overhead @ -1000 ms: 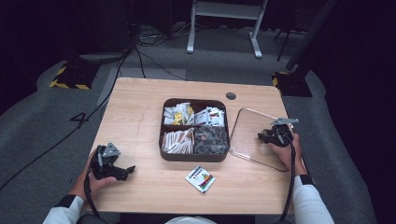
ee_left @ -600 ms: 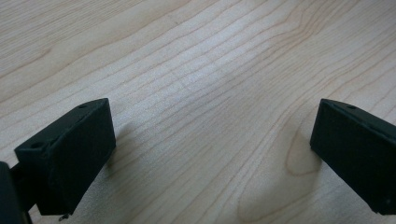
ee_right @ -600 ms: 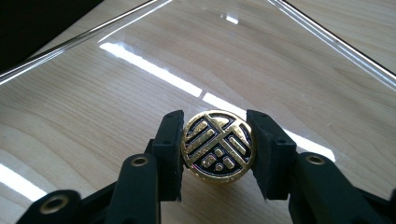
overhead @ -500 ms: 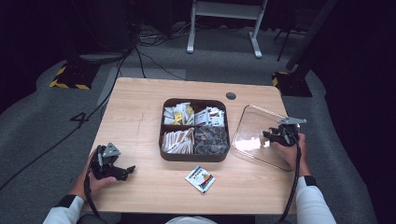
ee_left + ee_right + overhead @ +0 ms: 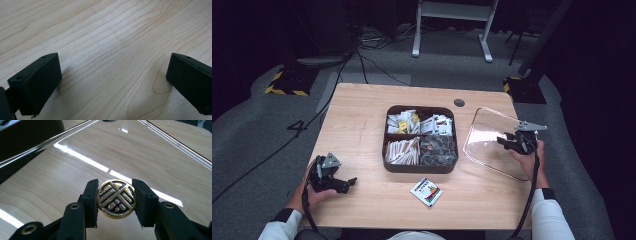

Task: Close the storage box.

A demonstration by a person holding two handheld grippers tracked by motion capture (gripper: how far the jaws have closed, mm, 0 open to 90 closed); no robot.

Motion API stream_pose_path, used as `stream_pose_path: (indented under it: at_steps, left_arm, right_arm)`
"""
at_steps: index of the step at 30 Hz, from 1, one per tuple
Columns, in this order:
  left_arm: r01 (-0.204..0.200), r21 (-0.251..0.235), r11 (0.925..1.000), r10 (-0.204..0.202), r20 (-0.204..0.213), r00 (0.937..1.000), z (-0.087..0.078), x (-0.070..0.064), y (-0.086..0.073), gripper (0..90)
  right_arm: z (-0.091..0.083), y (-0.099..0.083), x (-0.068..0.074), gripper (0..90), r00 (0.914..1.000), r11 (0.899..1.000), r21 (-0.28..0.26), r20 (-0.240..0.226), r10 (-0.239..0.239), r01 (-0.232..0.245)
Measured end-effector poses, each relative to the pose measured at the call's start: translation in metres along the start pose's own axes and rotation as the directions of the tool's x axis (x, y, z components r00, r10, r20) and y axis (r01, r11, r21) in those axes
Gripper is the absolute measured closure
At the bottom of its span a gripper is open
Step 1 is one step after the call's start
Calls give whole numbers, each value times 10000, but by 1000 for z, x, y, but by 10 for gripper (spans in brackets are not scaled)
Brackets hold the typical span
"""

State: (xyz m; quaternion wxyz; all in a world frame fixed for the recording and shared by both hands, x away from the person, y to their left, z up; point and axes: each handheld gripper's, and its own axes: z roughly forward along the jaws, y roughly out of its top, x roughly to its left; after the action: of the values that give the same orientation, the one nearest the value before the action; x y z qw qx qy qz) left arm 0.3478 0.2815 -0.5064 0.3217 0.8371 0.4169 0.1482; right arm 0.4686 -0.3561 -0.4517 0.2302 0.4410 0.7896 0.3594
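Right claw [image 5: 117,202] pinching lid knob [image 5: 116,198] between jaws.

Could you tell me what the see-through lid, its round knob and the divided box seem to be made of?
Lid: likely clear glossy plastic, possibly glass; the wood grain shows through it and light streaks glint on it. Knob, gripped by the right claw: looks like shiny gold-toned metal with black inlay, though it could be plated plastic. Box: dark brown and smooth, probably plastic or lacquered wood.

Wooden table [image 5: 362,125]: dark compartment tray [image 5: 421,167] at centre, loose packet [image 5: 426,191] near front edge
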Motion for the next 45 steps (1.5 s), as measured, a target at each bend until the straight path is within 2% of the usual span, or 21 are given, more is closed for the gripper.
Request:
stream_pose_path:
  at_steps: [12,22,45]
  left_arm:
    - [35,4,10000,-35,-16,10000,0,0,0,3]
    - [30,2,10000,-30,-12,10000,0,0,0,3]
    - [32,1,10000,-32,-9,10000,0,0,0,3]
  right_arm:
    - [-16,14,7,588,9995,9990,-313,-82,-312,309]
    - [-24,34,19,588,9969,9959,-564,-314,-727,709]
    - [-17,68,51,588,9869,9893,-685,-882,-1348,1290]
